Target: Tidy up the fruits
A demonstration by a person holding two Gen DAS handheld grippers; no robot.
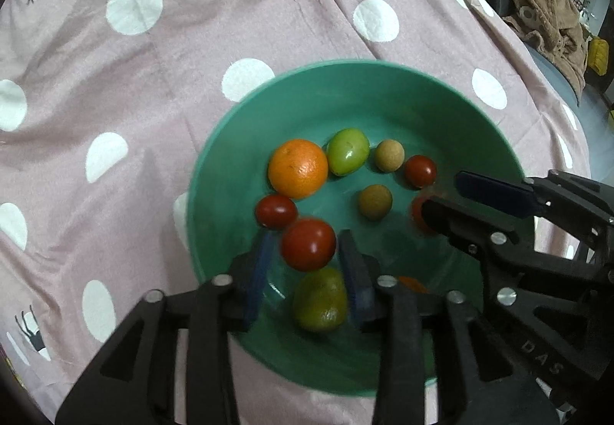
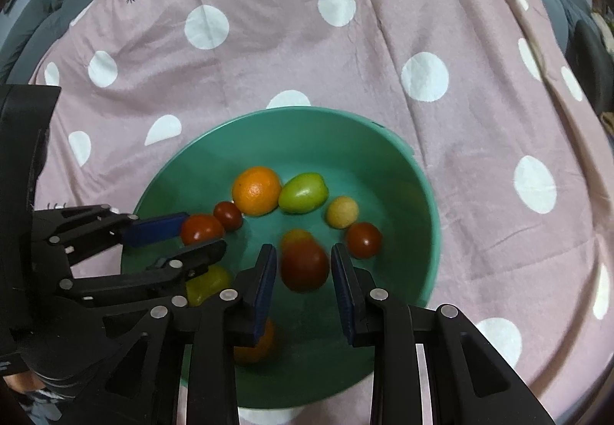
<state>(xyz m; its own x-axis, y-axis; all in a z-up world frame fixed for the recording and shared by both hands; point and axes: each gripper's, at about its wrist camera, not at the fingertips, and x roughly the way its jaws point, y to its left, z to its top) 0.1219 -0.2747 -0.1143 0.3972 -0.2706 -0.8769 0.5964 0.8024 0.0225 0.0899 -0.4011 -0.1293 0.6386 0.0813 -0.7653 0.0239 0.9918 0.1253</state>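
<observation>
My left claw (image 1: 307, 238) stands open around a round glossy red tomato (image 1: 309, 244) (pads clear of it). My right claw (image 2: 304, 248) pinches a darker oval red tomato (image 2: 304, 266). Both are over the round teal bowl (image 1: 345, 70) of fruit on pink white-dotted cloth (image 1: 172, 99).

Fruits (image 1: 297, 168) lie in bowl (image 1: 245, 126) on cloth (image 1: 153, 79)

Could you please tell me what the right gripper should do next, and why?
Probably open the right gripper: its fingers seem to hold a red tomato just above the green bowl, where the other fruits already lie.
</observation>
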